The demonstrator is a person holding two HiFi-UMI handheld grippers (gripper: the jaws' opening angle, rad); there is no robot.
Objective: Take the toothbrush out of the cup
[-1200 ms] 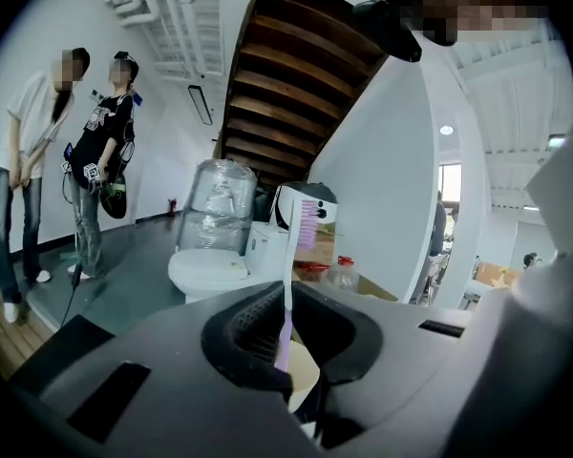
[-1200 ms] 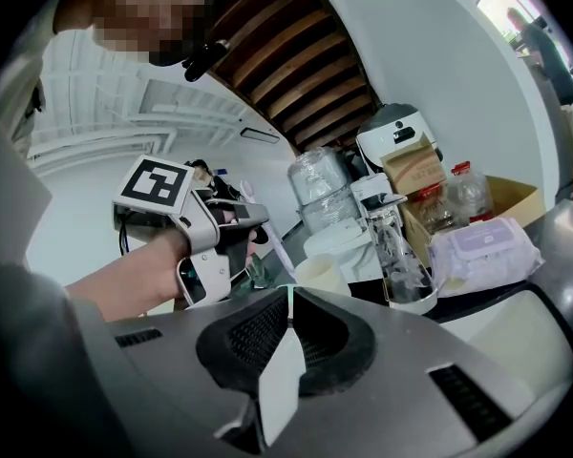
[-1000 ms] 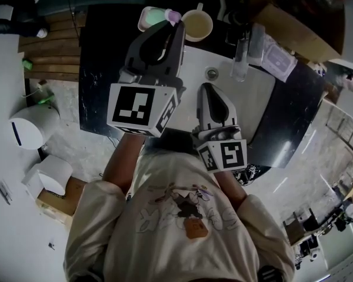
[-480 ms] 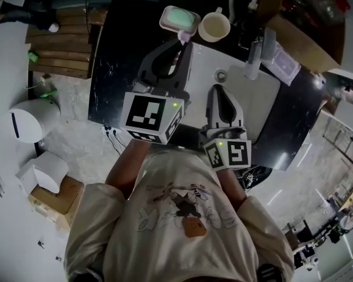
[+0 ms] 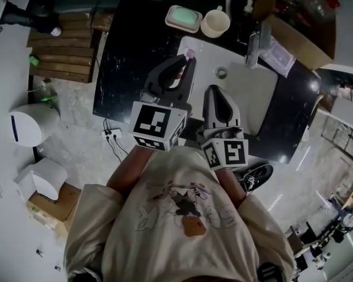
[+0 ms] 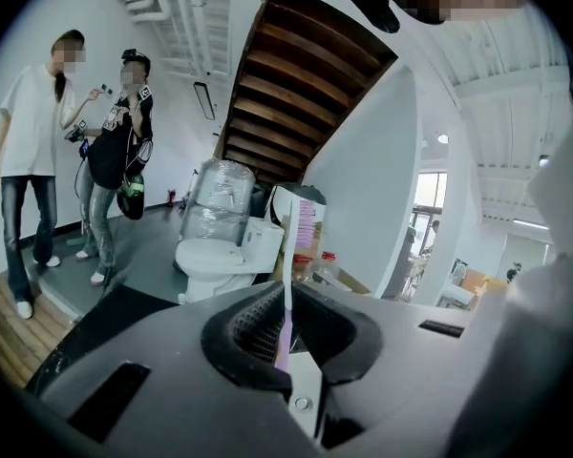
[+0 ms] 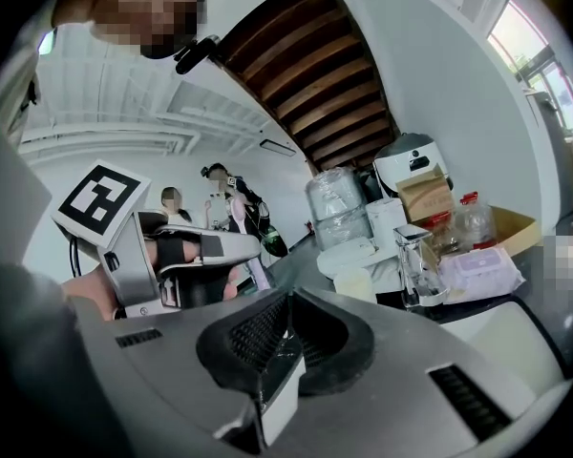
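Observation:
My left gripper (image 5: 185, 66) is shut on a toothbrush (image 5: 189, 54) with a white and pink handle. In the left gripper view the toothbrush (image 6: 292, 256) stands upright between the pads, pink bristles at the top, clamped by my left gripper (image 6: 286, 321). The cream cup (image 5: 215, 22) stands at the back of the black counter, well apart from the brush. The cup (image 7: 355, 282) also shows in the right gripper view. My right gripper (image 5: 215, 96) hovers over the white sink's near side. Its jaws (image 7: 285, 324) are shut with nothing in them.
A green soap dish (image 5: 183, 18) sits left of the cup. The white sink (image 5: 250, 96) has a drain (image 5: 222, 72) and a chrome tap (image 5: 253, 43). A wipes packet (image 5: 280, 57) lies behind it. Two people (image 6: 76, 141) stand by wooden steps (image 5: 56, 54).
The left gripper has drawn the toothbrush back from beside the cup toward the person. The right gripper has also pulled back a little over the sink.

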